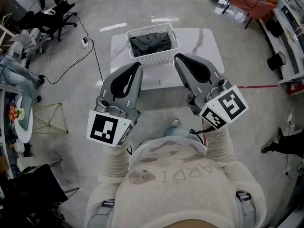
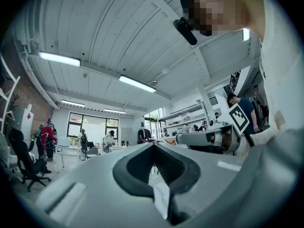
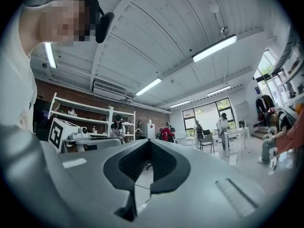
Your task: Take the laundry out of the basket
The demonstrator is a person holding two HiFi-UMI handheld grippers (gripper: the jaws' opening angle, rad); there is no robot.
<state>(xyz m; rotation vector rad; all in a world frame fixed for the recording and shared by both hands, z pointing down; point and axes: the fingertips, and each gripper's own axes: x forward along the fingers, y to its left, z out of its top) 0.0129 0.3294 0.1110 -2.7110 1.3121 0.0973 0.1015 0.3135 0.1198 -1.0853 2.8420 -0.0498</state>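
A white lattice basket (image 1: 166, 51) stands at the far edge of a low white table (image 1: 199, 46), with dark laundry (image 1: 151, 43) inside it. My left gripper (image 1: 137, 66) is held up in front of my chest, shut and empty, short of the basket. To its right, my right gripper (image 1: 178, 58) is likewise raised, shut and holding nothing. Both gripper views point out across the room and at the ceiling, so the basket is not in them. The left gripper (image 2: 153, 145) and right gripper (image 3: 148, 141) show jaw tips that meet.
Office chairs (image 1: 52, 18) and a cable with a power strip (image 1: 85, 42) lie on the floor at the left. A wire frame (image 1: 47, 118) stands at the near left. A red floor line (image 1: 256, 86) runs right of the table. People (image 3: 222, 127) stand farther back in the room.
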